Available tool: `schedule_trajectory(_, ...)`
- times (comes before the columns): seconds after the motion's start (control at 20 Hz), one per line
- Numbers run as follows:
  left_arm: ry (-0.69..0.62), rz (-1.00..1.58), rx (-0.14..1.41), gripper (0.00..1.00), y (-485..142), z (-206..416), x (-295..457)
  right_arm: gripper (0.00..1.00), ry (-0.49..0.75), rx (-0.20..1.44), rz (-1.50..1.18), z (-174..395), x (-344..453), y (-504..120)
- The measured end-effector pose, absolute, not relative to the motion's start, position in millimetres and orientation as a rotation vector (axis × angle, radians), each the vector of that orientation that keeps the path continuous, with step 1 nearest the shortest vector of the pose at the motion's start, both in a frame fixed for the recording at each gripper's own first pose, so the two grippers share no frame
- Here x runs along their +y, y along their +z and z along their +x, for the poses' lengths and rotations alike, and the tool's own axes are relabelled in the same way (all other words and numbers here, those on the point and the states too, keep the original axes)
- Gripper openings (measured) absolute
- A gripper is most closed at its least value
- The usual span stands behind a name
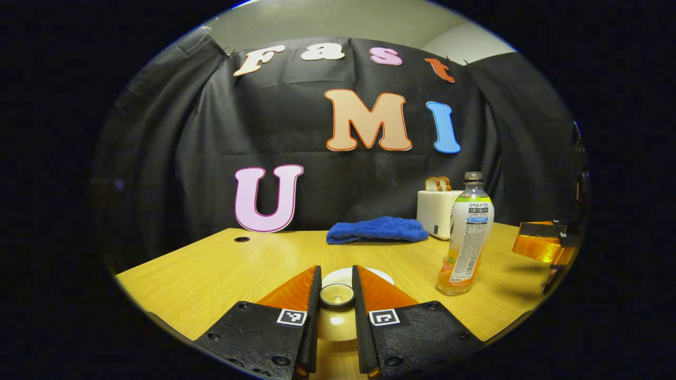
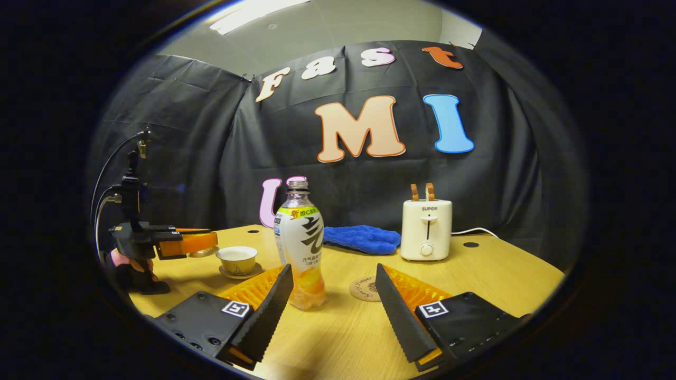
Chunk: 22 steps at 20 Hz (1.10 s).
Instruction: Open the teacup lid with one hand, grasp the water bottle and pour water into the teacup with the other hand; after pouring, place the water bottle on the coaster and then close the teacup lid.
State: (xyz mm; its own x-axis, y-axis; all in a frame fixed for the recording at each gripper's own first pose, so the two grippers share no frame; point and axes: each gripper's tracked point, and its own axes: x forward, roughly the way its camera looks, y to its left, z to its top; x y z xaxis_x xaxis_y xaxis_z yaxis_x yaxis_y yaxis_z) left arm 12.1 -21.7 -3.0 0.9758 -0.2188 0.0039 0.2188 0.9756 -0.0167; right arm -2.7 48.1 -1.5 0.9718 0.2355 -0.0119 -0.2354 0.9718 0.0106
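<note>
Our left claw [image 1: 336, 298] is clamped on the teacup lid [image 1: 336, 294], held above the saucer [image 1: 369, 274]. Our right claw [image 2: 331, 311] gapes apart near the water bottle [image 2: 302, 248], which stands upright on the worktop [image 2: 507, 269], long axis vertical, neck up. We should close both fingers squarely around its middle. Beyond lie the open teacup [image 2: 237, 259], 1 coaster [image 2: 364, 288] and a toaster [image 2: 426, 228].

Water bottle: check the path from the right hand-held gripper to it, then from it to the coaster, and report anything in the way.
Nothing visible blocks either path. The right hand-held gripper is open, and the clear plastic water bottle with orange drink stands just ahead, near its left finger. The round brown coaster lies bare on the wooden table beside the bottle.
</note>
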Motion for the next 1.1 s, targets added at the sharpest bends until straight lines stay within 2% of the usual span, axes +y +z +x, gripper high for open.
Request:
schedule_trajectory(0.35,-0.165,-0.007,-0.012,0.28,-3.1,7.2,-1.4,0.99,0.322,0.025,0.011,16.9,85.5,-4.3)
schedule_trajectory(0.4,-0.158,-0.007,-0.011,0.28,-3.6,7.7,0.2,0.94,0.329,0.030,0.011,20.2,90.3,-5.6)
schedule_trajectory(0.45,-0.155,-0.009,-0.011,0.28,-3.1,7.4,0.7,0.99,0.329,0.037,0.009,25.0,94.4,-7.0)
schedule_trajectory(1.1,-0.110,-0.005,-0.010,0.28,-4.7,13.8,32.0,0.96,0.222,0.135,-0.014,80.3,117.7,-24.4)
